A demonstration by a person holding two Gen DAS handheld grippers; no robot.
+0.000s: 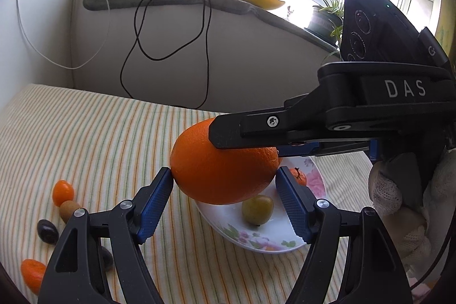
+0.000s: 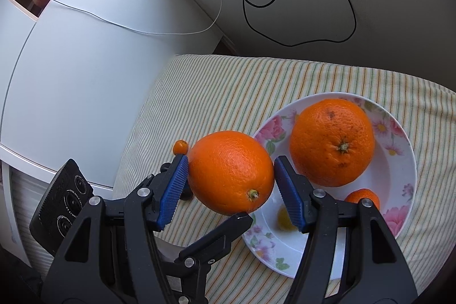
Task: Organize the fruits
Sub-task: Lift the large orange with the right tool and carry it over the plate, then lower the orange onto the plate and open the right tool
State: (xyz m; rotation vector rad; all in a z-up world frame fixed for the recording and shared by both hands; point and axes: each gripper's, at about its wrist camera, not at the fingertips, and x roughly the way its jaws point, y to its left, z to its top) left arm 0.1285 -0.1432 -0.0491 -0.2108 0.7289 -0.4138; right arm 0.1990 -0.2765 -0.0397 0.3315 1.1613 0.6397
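A big orange [image 1: 222,170] hangs above the near rim of a floral plate [image 1: 256,241], and both grippers are shut on it at once. My left gripper [image 1: 223,175] presses its blue pads on the orange's left and right sides. One black finger [image 1: 228,133] of the right gripper lies across its top. In the right wrist view my right gripper [image 2: 230,165] clamps the same orange [image 2: 230,173], with a left finger [image 2: 225,227] under it. The plate [image 2: 399,175] holds a larger orange [image 2: 332,141], a small tangerine [image 2: 362,197] and a yellow-green fruit [image 1: 257,210].
On the striped cloth [image 1: 99,133] to the left lie a kumquat [image 1: 62,191], a brown fruit [image 1: 68,210], two dark fruits [image 1: 47,230] and a tangerine [image 1: 32,272]. A gloved hand [image 1: 399,204] holds the right gripper. Cables [image 1: 205,47] hang down the back wall.
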